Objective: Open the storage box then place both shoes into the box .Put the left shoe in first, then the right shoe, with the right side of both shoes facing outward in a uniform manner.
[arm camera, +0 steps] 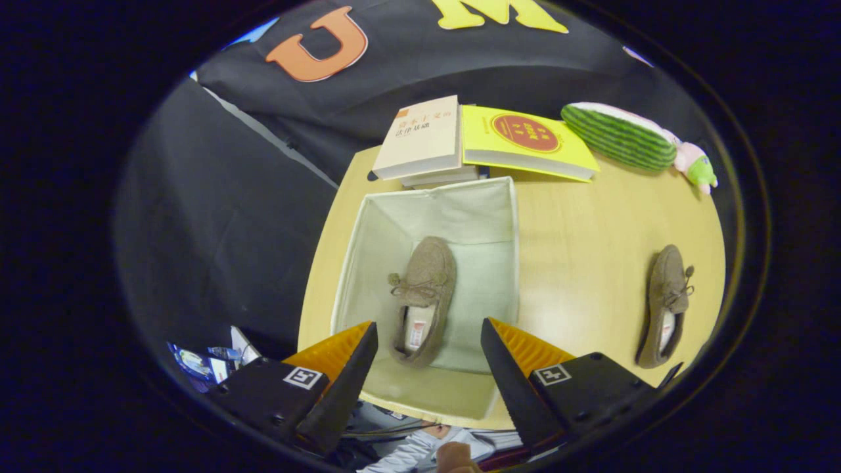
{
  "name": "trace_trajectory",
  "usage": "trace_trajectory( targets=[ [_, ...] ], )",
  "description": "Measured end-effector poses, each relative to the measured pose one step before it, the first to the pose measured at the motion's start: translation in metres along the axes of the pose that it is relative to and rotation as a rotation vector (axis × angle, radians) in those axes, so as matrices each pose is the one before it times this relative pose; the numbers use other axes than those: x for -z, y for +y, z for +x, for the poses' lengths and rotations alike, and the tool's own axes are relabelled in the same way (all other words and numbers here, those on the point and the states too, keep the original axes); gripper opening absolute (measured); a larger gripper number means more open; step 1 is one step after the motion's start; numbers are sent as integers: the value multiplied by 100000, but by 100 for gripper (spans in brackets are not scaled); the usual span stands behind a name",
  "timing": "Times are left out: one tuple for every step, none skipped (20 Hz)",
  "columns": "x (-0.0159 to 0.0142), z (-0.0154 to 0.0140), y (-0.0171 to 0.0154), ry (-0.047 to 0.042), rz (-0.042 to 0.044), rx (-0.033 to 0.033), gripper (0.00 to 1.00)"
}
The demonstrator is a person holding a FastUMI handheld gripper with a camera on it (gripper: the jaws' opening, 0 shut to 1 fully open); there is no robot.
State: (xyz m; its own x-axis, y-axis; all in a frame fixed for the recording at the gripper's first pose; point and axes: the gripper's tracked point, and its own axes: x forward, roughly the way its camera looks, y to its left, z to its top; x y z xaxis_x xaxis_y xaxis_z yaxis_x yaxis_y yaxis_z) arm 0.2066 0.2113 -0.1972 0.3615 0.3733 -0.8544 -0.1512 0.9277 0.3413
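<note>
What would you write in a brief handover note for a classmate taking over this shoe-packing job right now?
Gripper: open, holding nothing, poised above the storage box.
Storage box: open, on the wooden table in front of the books.
Done: one brown shoe lies inside the box, between the fingers.
Left: the second shoe sits on the table beside the box; place it in, facing like the first.

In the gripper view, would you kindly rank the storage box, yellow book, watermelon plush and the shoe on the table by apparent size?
1. storage box
2. yellow book
3. watermelon plush
4. shoe on the table, though fisheye distortion makes 3 and 4 unsure.
The gripper is open above the box.
</note>
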Motion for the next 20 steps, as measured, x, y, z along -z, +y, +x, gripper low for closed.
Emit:
trace_trajectory(
  targets=[
    [173,-1012,-840,-350,-1489,1111,100],
    [-47,-919,-908,-1336,-1022,1024,100],
    [-88,-841,-1375,-1748,-1331,2184,100],
    [-102,-575,-1635,-1961,-1679,3030,100],
    [323,-466,-1612,23,-981,1681,100],
    [780,-350,-1315,717,74,1083,100],
    [663,-289,-1751,1204,906,1581,100],
    [616,-82,-1998,1482,473,2388,100],
    [348,170,-2325,734,662,3295,100],
    [123,216,-2316,262,487,3632,100],
    [156,351,-1987,303,1281,2862,100],
    [242,278,-1780,984,1989,2288,100],
    [384,392,-1612,994,2445,1527,100],
    [414,295,-1496,1640,2630,1595,100],
    [413,323,-1531,1826,2066,2081,100],
    [472,327,-1562,1570,987,2555,100],
    [242,351,-1615,1311,-613,2960,100],
    [80,553,-1688,714,-922,3513,100],
    [4,705,-1760,588,-1840,4765,100],
    [101,707,-1860,1298,-2394,5542,100]
  ],
)
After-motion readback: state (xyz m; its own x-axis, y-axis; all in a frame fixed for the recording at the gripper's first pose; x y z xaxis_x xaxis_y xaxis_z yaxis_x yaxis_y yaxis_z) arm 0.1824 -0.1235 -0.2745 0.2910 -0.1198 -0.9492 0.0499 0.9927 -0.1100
